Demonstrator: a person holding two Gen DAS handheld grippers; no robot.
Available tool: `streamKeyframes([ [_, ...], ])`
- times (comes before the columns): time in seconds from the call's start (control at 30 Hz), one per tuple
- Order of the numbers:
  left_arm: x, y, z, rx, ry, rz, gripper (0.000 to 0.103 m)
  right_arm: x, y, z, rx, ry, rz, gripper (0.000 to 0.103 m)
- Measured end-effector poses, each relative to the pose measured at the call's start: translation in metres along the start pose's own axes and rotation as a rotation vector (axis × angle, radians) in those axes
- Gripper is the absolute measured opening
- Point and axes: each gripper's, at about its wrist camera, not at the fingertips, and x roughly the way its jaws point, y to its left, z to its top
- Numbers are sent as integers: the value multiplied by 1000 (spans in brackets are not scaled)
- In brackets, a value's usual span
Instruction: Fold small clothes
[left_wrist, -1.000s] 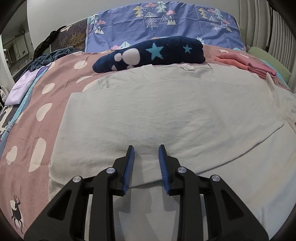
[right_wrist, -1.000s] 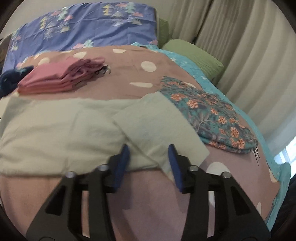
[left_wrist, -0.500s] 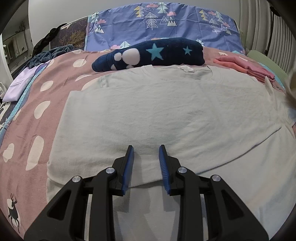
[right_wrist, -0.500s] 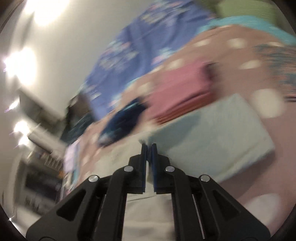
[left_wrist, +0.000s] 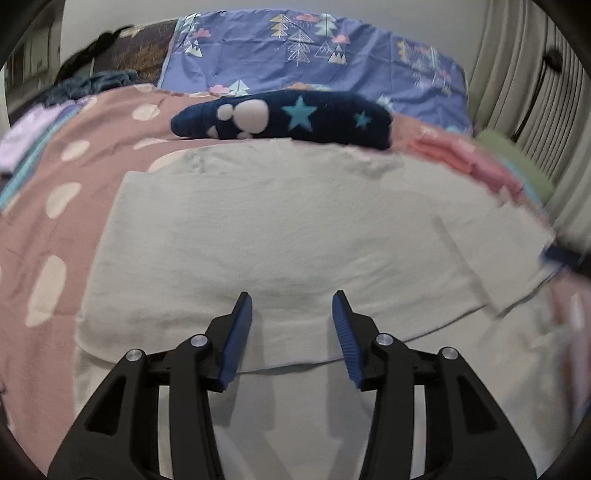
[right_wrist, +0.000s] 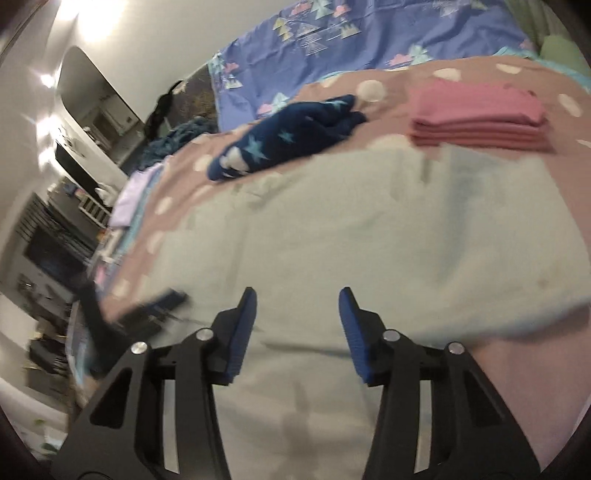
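Pale shirt (left_wrist: 280, 236) spread flat on the bed (left_wrist: 44, 206), sleeves folded in. Left gripper (left_wrist: 291, 310) over its near hem, jaws open, empty. Right gripper (right_wrist: 297, 308) likewise, jaws open. Navy star garment (left_wrist: 295, 116) beyond shirt's collar; pink folded stack (right_wrist: 476, 118) right of that.

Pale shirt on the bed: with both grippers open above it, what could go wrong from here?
1. The shirt has its right sleeve folded in; neither the left gripper nor the right gripper holds it, so the flap might slip back.
2. The navy star garment lies right at the shirt's far edge; a fold toward it may snag it.
3. The right wrist view is blurred, so a grasp now could miss the hem.
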Motion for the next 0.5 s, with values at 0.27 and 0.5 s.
streamKeyframes([
  [0.27, 29, -95, 23, 87, 110, -355, 48, 17, -38, -44, 79, -37, 21, 40],
  [0.5, 75, -141, 26, 123, 182, -345, 10, 16, -41, -54, 58, -82, 44, 43],
])
